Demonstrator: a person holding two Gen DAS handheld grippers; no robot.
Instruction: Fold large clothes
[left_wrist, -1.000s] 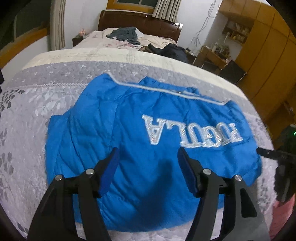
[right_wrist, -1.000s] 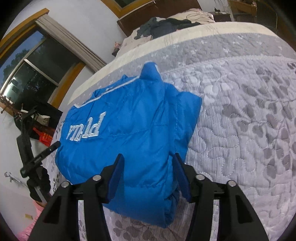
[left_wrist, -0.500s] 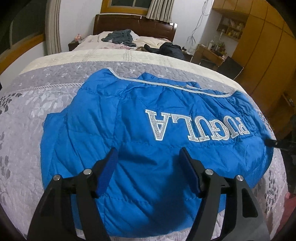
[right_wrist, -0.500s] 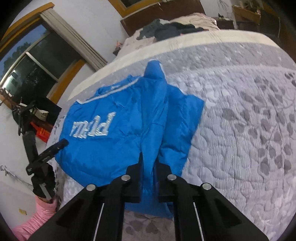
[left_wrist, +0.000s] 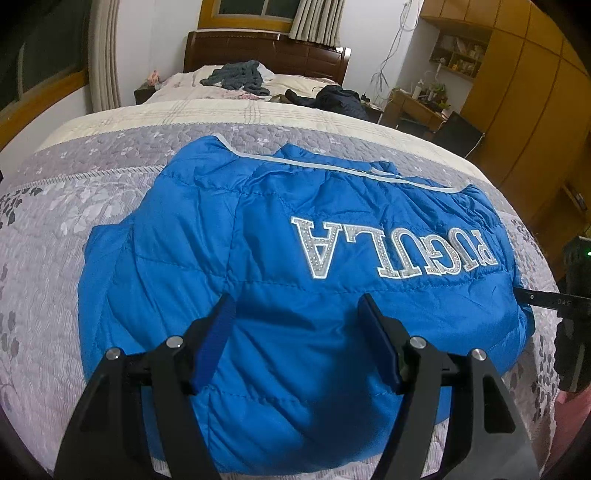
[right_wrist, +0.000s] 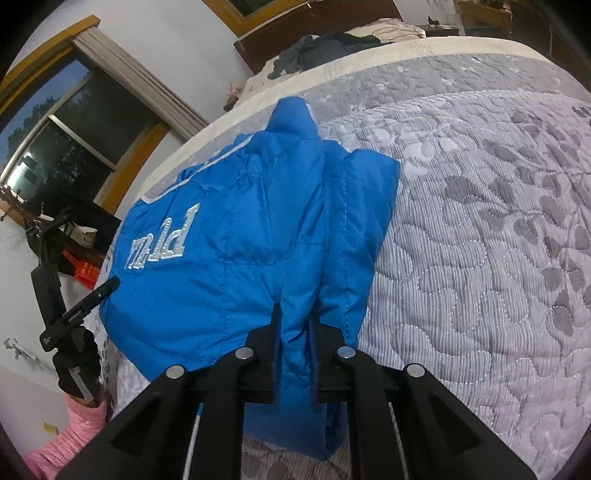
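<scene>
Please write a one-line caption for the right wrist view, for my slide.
Right gripper shut on a fold of the blue padded jacket lying on the grey quilted bedspread.

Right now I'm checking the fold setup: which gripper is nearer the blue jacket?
Right. The right gripper is shut on a fold of the blue jacket; the left gripper hangs open over it, pinching nothing.
</scene>
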